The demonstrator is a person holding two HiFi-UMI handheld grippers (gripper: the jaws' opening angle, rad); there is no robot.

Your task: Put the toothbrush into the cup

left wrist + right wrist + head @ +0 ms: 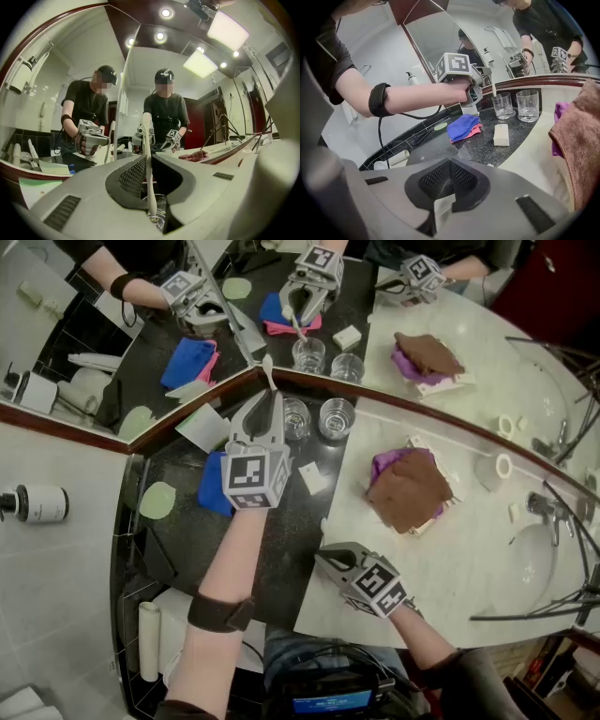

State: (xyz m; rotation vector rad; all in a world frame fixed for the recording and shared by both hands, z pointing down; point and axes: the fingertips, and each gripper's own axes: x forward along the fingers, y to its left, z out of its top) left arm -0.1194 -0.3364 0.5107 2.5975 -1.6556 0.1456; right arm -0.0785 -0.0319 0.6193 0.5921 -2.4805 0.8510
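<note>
On the dark speckled part of the desk (286, 531), near its left edge, a pale green disc (157, 500) is seen. Just right of it lies a blue cloth (212, 491), partly covered in the head view by the marker cube of the left gripper (266, 404).

That gripper is held over the dark part and points toward the back corner, where the mirror (141, 352) panels meet. Its jaws are pinched on the toothbrush (148, 159), which is held upright with the head at the top. The lower end of the handle is seen right at the rim of the cup (296, 418), a clear glass at the back edge of the desk. Whether the end has passed the rim cannot be told.

A second glass (336, 418) stands just right of the cup, apart from it. A white bar (312, 477) lies nearer the front, close to the line where the dark surface meets the pale one.

The right gripper (326, 557) is held low over the pale part near the front edge, its jaws pressed together.

Further right, a brown towel (410, 491) is laid over a purple cloth (382, 465). A sink (525, 563) is set in by the right edge.
</note>
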